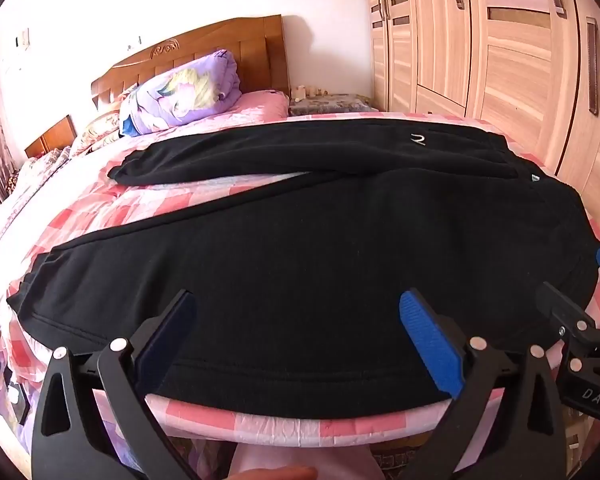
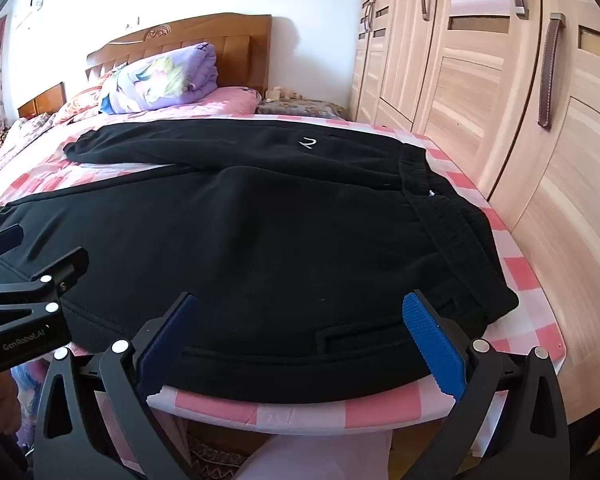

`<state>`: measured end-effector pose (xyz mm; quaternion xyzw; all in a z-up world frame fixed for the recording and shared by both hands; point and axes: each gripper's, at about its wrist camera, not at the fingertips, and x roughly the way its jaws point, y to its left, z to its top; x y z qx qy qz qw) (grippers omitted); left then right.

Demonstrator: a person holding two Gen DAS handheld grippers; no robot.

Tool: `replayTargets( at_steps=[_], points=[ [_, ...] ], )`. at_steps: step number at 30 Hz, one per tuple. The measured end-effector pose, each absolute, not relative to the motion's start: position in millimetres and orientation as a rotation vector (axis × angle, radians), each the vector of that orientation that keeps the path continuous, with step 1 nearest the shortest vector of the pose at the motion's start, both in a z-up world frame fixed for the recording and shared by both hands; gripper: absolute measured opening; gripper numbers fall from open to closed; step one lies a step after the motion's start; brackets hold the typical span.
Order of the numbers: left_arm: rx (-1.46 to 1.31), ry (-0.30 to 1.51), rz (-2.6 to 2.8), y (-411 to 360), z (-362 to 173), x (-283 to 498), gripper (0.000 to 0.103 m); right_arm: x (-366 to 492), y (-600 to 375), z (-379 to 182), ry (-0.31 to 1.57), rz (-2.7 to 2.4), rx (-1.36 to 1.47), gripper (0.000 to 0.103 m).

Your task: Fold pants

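Black pants [image 1: 300, 232] lie spread flat on a pink checked bed [image 1: 148, 200], waistband to the right, both legs running left. The far leg carries a small white logo [image 1: 417, 139]. My left gripper [image 1: 296, 304] is open and empty, just above the near leg by the bed's front edge. My right gripper [image 2: 300, 304] is open and empty, above the pants [image 2: 280, 220] near the waistband [image 2: 452, 216] and a pocket slit. Each gripper shows at the edge of the other's view: the right one [image 1: 572, 284], the left one [image 2: 32, 252].
A folded purple quilt [image 1: 184, 92] and pillows sit by the wooden headboard [image 1: 204, 52]. A light wooden wardrobe [image 2: 500, 80] stands close along the bed's right side. A nightstand [image 1: 328, 102] is in the far corner. The bed's front edge [image 2: 300, 408] is right below the grippers.
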<state>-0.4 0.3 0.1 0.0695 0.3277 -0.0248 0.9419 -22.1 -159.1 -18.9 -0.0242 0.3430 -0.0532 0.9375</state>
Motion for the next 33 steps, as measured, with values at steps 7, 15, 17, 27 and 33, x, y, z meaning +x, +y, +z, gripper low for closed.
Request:
replayTargets(
  at_steps=[7, 15, 17, 27, 33],
  points=[
    [0.104, 0.718, -0.056, 11, -8, 0, 0.102, -21, -159, -24, 0.7, -0.114, -0.045, 0.099],
    [0.113, 0.734, -0.05, 7, -13, 3, 0.102, -20, -163, -26, 0.716, -0.09, -0.034, 0.099],
    [0.113, 0.736, -0.051, 6, -14, 4, 0.102, -20, -163, -26, 0.718, -0.088, -0.032, 0.099],
    [0.106, 0.74, -0.05, 12, -13, 0, 0.102, -22, -160, -26, 0.723, -0.082, -0.025, 0.099],
    [0.107, 0.74, -0.051, 15, -15, 1, 0.102, -19, -163, -28, 0.727, -0.076, -0.022, 0.099]
  ],
)
